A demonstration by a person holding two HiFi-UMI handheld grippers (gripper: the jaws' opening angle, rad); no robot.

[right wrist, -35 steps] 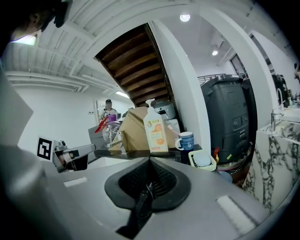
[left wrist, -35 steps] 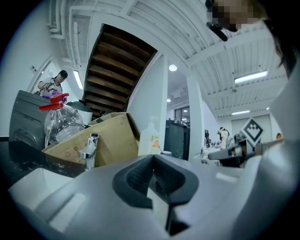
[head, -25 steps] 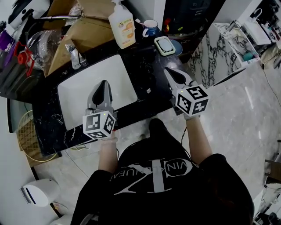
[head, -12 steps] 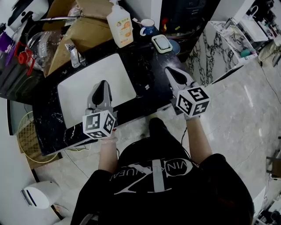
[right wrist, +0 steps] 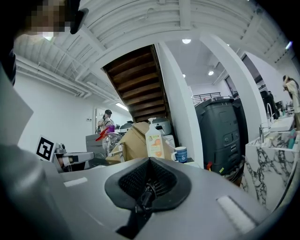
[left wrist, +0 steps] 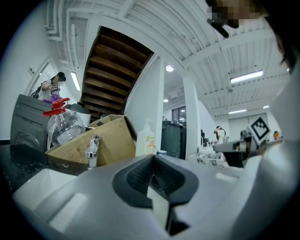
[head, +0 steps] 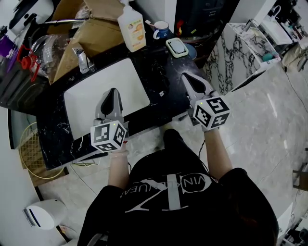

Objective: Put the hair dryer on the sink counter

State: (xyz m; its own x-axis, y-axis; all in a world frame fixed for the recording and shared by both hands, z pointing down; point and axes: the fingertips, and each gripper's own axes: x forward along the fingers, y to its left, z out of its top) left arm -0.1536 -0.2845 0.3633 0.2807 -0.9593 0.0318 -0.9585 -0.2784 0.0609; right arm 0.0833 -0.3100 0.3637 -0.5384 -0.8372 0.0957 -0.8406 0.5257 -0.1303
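Now left gripper [head: 113, 92] hovers over the sink's [head: 86, 103] near edge, right gripper [head: 186, 78] just right of the sink, both clenched empty; the white-and-black hair dryer [head: 26, 12] lies beyond the sink's far-left corner.

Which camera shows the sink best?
The head view: it looks down into nearly the whole white sink. The left gripper view catches only its faucet and a sliver of rim; the right gripper view does not show it.
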